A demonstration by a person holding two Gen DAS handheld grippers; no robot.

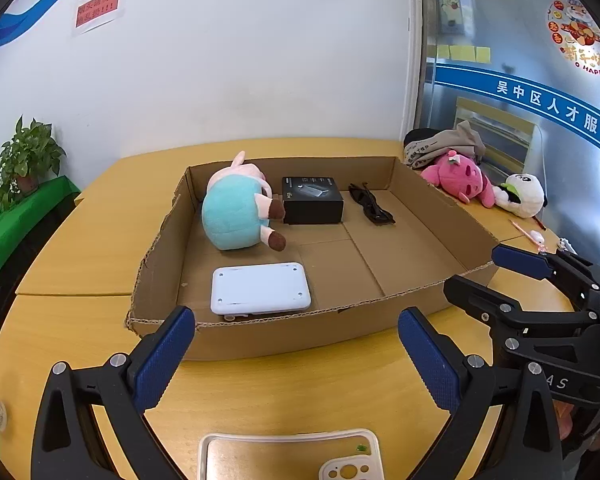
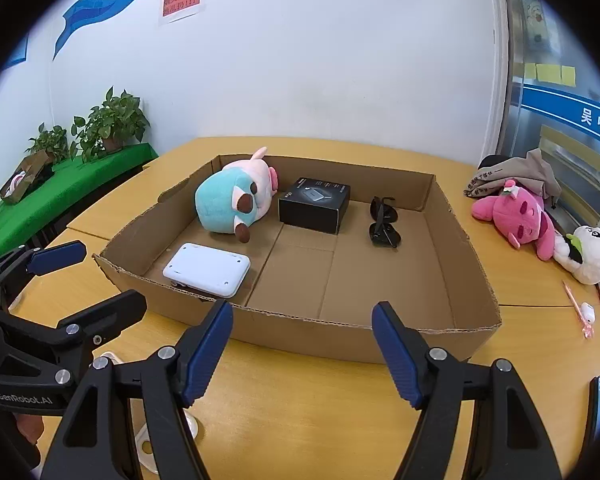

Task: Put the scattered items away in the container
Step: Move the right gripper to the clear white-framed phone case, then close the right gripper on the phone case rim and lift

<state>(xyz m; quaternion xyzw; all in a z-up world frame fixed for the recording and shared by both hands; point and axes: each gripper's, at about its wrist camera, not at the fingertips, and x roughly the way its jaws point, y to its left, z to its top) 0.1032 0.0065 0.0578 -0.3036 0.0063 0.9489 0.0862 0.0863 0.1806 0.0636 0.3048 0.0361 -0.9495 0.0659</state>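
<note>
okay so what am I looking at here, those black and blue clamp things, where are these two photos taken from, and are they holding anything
They are two hand-held grippers, each with a camera looking along its blue-padded fingers. One picture comes from the left gripper, the other from the right gripper. Both stand open and hold nothing. Ahead, on a yellow table, sits a cardboard box containing a teal plush, a black box, sunglasses and a white device. Outside it lie a pink plush, a panda plush and a phone case.

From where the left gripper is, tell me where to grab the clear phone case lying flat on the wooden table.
Take the clear phone case by one thin side rail, coming from above with the open left gripper. It lies flat with its middle hollow, so probably only a rim fits between the fingers.
</note>
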